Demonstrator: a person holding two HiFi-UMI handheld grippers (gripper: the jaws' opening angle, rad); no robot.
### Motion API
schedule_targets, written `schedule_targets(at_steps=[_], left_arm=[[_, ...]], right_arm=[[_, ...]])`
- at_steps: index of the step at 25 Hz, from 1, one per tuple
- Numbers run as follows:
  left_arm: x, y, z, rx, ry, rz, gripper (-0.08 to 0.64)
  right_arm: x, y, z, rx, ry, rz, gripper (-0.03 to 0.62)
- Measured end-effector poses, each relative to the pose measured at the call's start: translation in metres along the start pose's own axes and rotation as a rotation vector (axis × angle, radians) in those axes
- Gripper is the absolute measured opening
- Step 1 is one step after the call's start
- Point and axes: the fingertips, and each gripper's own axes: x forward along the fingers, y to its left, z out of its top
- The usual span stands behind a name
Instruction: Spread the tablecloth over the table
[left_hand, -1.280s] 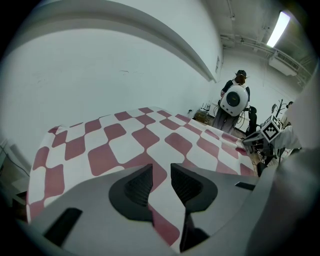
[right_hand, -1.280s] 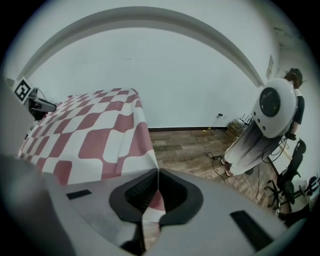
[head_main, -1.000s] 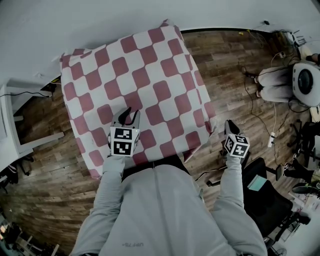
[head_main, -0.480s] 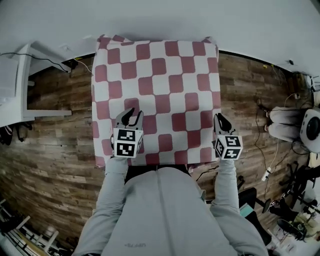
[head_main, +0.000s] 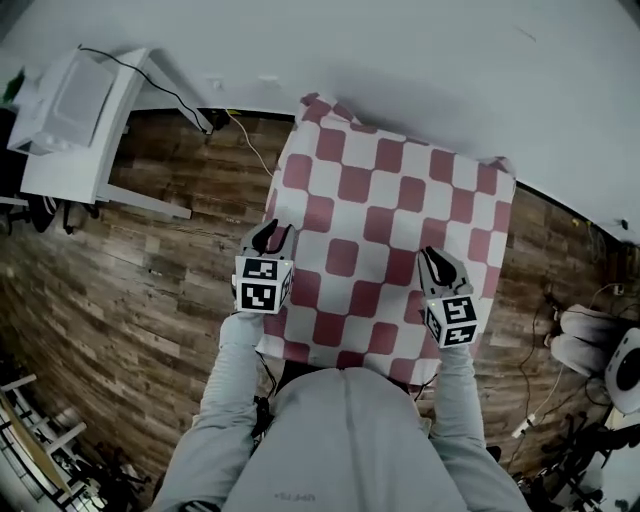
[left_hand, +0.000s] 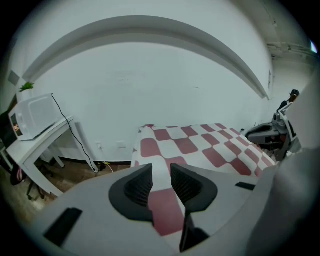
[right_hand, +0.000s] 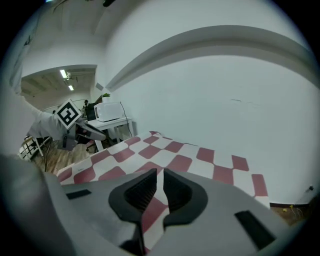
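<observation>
The red-and-white checked fabric tablecloth (head_main: 380, 215) lies spread flat. The left gripper (head_main: 272, 233) hovers with jaws apart over its near-left edge, and the right gripper (head_main: 437, 259) hovers near-right, jaws closed and empty. Nothing seems left to tug.

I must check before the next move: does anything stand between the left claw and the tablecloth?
Nothing visible does. The left claw, jaws apart and empty, is at the near left edge of the tablecloth; its own view shows only cloth beyond them.

Both arms reach forward, angled down. The left gripper (head_main: 270, 236) has fingers (left_hand: 137, 187) apart. The right gripper (head_main: 435, 260) has them closed together.
</observation>
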Motion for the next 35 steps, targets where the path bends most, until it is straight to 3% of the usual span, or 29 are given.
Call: schedule_targets(at_steps=[7, 11, 14, 17, 24, 27, 32, 35], left_arm=[[0.067, 0.092, 0.037, -0.081, -0.007, 0.016, 0.13], [0.117, 0.117, 0.058, -0.132, 0.011, -0.055, 0.13], [0.148, 0.119, 0.072, -0.155, 0.015, -0.125, 0.132], [0.17, 0.116, 0.074, -0.118, 0.051, -0.154, 0.133], [0.184, 0.097, 0.071, -0.12, 0.063, -0.279, 0.132], [0.186, 0.09, 0.069, -0.121, 0.066, -0.313, 0.071], [0.183, 0.095, 0.07, -0.175, 0.047, -0.338, 0.025], [0.176, 0.105, 0.074, -0.115, 0.028, -0.296, 0.023]], right_arm=[[0.042, 0.045, 0.022, -0.036, 0.022, 0.08, 0.026], [0.052, 0.058, 0.029, -0.032, 0.03, 0.096, 0.026], [0.06, 0.065, 0.029, -0.03, 0.041, 0.115, 0.026], [0.066, 0.068, 0.03, -0.026, 0.052, 0.124, 0.026], [0.074, 0.064, 0.033, -0.023, 0.064, 0.115, 0.026], [0.076, 0.066, 0.031, -0.032, 0.075, 0.111, 0.026], [0.078, 0.071, 0.03, -0.048, 0.093, 0.115, 0.026], [0.079, 0.071, 0.028, -0.054, 0.093, 0.115, 0.026]])
